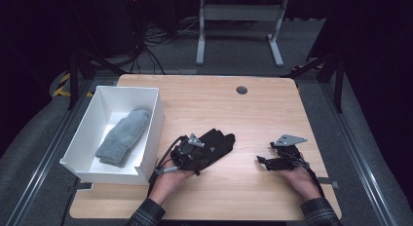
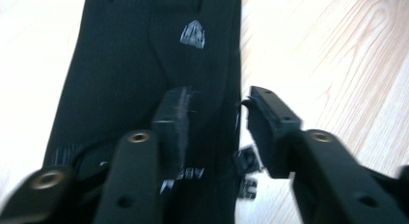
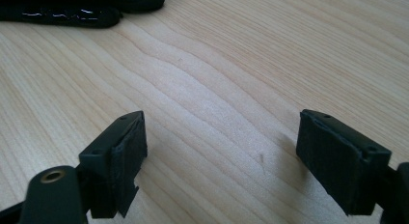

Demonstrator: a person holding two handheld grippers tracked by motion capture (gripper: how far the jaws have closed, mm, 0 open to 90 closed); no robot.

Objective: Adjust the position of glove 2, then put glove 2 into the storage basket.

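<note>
A black glove (image 1: 220, 140) lies flat in the middle of the wooden table (image 1: 263, 114). My left gripper (image 1: 206, 151) sits low over its cuff end. In the left gripper view the glove (image 2: 135, 55) runs away from me, with a small silver logo on it. There my left gripper (image 2: 217, 113) is open: one jaw rests over the fabric, the other stands at the glove's right edge over bare wood. My right gripper (image 1: 267, 154) hovers to the right of the glove, open wide with nothing between its fingers (image 3: 222, 142). The glove's fingertips (image 3: 72, 11) show at the top left of the right gripper view.
A white box (image 1: 153, 123) stands at the table's left side with a grey knitted mitten (image 1: 124, 136) lying in it. A round cable hole (image 1: 241, 90) sits near the far edge. Table legs and cables are on the floor beyond.
</note>
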